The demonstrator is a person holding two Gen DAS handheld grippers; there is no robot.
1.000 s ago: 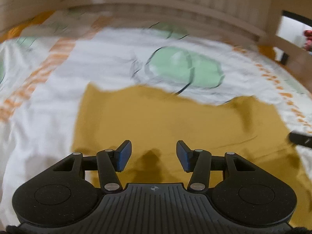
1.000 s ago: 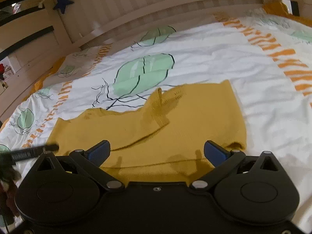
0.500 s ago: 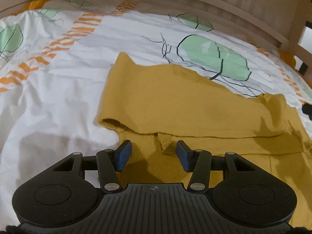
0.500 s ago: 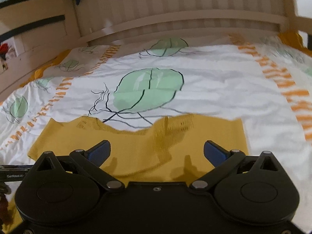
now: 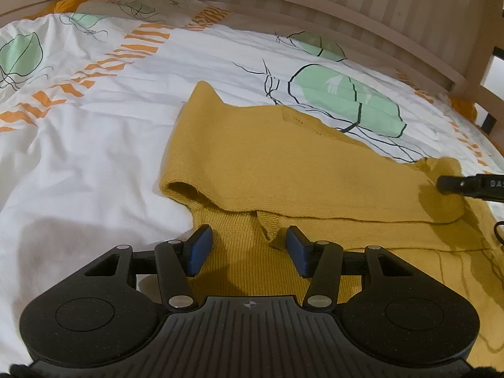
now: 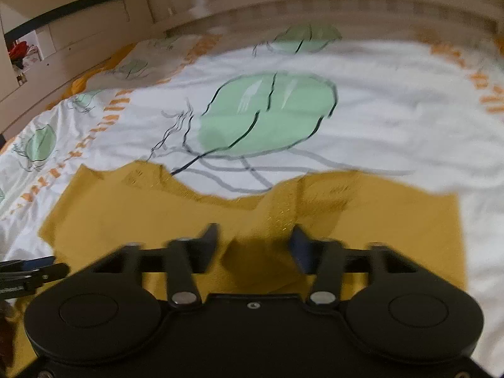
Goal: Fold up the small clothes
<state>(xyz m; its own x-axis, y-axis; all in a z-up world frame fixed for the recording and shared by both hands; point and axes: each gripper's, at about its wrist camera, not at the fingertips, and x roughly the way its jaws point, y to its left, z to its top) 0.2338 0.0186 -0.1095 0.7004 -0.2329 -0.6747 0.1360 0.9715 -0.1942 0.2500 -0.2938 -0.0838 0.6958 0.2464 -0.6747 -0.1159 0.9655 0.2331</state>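
With the left tongs (image 5: pixel 247 249) half open astride the mustard knit top's (image 5: pixel 299 170) hem and gripping nothing, the right tongs (image 6: pixel 253 245) are closing over a raised fold, so both should pinch both layers squarely before lifting.

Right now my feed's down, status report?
Left gripper open over yellow garment. Right gripper closing, fabric between jaws. Nothing in the way.

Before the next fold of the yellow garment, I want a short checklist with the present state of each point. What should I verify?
1. Garment lies on the bedsheet: ok.
2. Upper layer already folded over the lower one: ok.
3. Left tongs have fabric between the pads: ok, but the pads stand apart and do not press.
4. Right tongs closing, raised fabric between them: grip not yet complete, not ok.
5. Right view sharp enough to judge contact: not ok, blurred.
6. Folded edge straight: cannot tell.
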